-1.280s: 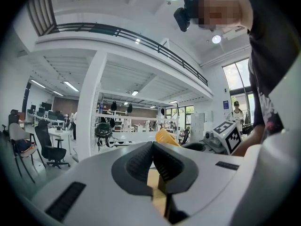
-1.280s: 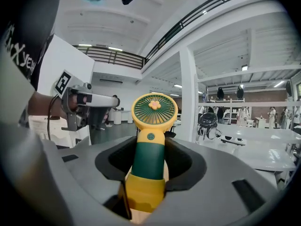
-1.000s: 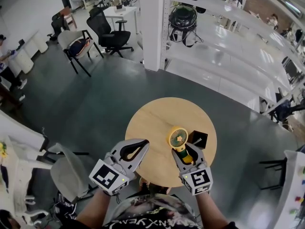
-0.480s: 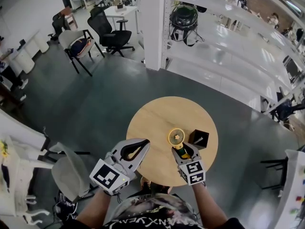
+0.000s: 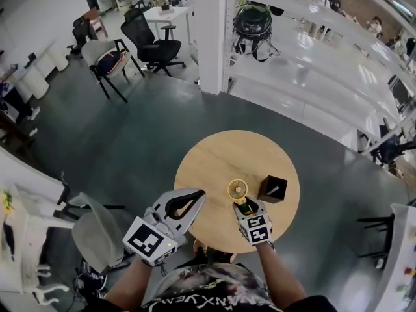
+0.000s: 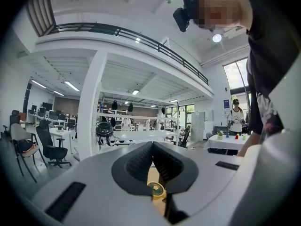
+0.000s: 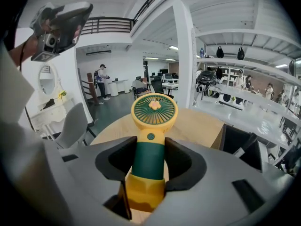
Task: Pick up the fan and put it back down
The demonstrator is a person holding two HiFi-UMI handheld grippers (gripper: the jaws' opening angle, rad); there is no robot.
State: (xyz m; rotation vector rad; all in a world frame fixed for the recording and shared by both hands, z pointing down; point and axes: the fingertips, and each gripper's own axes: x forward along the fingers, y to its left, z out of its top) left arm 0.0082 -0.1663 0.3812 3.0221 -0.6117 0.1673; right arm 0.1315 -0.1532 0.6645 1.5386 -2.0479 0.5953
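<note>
The fan (image 7: 151,140) has been brought way down since a second ago, clamped in the right claw (image 7: 149,163), upright just inside the near edge of the table (image 5: 211,164), so the put-down looks close. The left claw (image 6: 153,160) is held shut and empty. The black box (image 5: 272,189) beside the fan is the only obstacle.

The right gripper (image 7: 149,163) clamps the fan (image 7: 154,111) by its green handle, with the wooden table (image 7: 197,121) beyond
</note>
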